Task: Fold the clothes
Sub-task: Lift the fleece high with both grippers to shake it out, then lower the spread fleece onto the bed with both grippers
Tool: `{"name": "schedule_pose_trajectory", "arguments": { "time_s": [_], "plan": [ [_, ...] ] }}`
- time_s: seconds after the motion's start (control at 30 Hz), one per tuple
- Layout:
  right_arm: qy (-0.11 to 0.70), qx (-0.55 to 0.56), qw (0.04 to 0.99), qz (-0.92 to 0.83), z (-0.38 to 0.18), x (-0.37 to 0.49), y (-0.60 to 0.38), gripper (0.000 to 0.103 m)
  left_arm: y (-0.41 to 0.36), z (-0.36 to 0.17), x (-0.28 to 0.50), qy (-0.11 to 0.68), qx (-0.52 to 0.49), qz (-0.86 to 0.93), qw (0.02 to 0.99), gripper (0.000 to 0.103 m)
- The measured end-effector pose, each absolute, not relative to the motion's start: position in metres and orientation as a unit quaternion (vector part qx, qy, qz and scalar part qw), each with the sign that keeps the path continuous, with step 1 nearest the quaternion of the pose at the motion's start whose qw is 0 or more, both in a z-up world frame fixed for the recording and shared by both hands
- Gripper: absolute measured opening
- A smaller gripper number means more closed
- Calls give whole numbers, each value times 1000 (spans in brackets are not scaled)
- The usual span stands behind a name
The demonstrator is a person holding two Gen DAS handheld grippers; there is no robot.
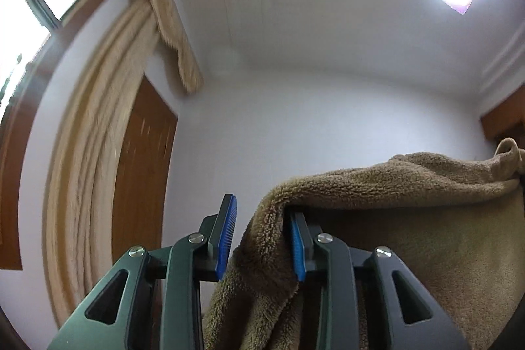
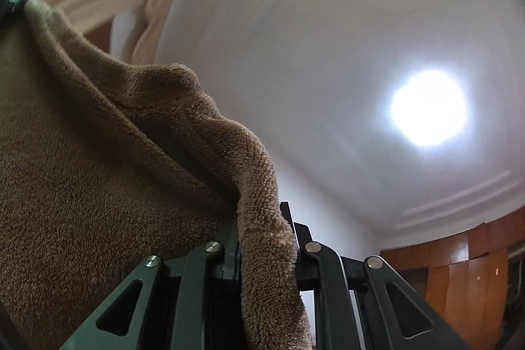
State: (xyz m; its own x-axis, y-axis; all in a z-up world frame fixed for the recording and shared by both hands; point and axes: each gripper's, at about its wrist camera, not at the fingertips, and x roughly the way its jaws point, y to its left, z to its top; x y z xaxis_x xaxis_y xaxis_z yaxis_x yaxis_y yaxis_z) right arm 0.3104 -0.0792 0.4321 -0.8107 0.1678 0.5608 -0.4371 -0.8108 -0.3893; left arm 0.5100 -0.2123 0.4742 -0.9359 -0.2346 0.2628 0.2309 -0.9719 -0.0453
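Low in the left wrist view, the left hand-held gripper (image 1: 261, 238) stands partly open, with the brown fuzzy cloth (image 1: 410, 212) draped over one blue pad (image 1: 298, 246), not pinched. Low in the right wrist view, the right hand-held gripper (image 2: 265, 246) is squeezed tight on the cloth's edge.

Both wrist cameras tilt upward, sharing the ceiling (image 1: 328, 5).

The garment (image 1: 410, 218) hangs between my left hand-held gripper (image 1: 262, 238) and right hand-held gripper (image 2: 265, 238); the curtain (image 1: 88, 173) hangs behind, leftward.
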Motion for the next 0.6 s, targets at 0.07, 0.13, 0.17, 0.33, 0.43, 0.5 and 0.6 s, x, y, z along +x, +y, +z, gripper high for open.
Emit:
{"name": "schedule_pose_trajectory", "arguments": {
  "time_s": [0.07, 0.13, 0.17, 0.33, 0.43, 0.5, 0.6],
  "plan": [
    [-266, 211, 151, 928, 416, 272, -86, 17, -213, 454, 472, 5, -93, -988, 126, 35],
    [-270, 162, 138, 939, 397, 230, -94, 17, -218, 434, 434, 16, -47, -991, 124, 35],
    [-273, 139, 133, 943, 388, 210, -99, 17, -220, 424, 416, 21, -25, -992, 125, 35],
    [-299, 40, 112, 947, 337, 122, -127, 16, -221, 379, 343, 12, 51, -988, 148, 35],
    [-308, -17, 93, 947, 309, 78, -143, 17, -230, 349, 295, 29, 106, -982, 151, 35],
    [-312, -52, 81, 945, 291, 51, -153, 16, -235, 330, 269, 35, 136, -978, 154, 35],
    [-315, -97, 69, 941, 270, 15, -167, 16, -238, 300, 230, 30, 181, -970, 162, 35]
  ]
}}
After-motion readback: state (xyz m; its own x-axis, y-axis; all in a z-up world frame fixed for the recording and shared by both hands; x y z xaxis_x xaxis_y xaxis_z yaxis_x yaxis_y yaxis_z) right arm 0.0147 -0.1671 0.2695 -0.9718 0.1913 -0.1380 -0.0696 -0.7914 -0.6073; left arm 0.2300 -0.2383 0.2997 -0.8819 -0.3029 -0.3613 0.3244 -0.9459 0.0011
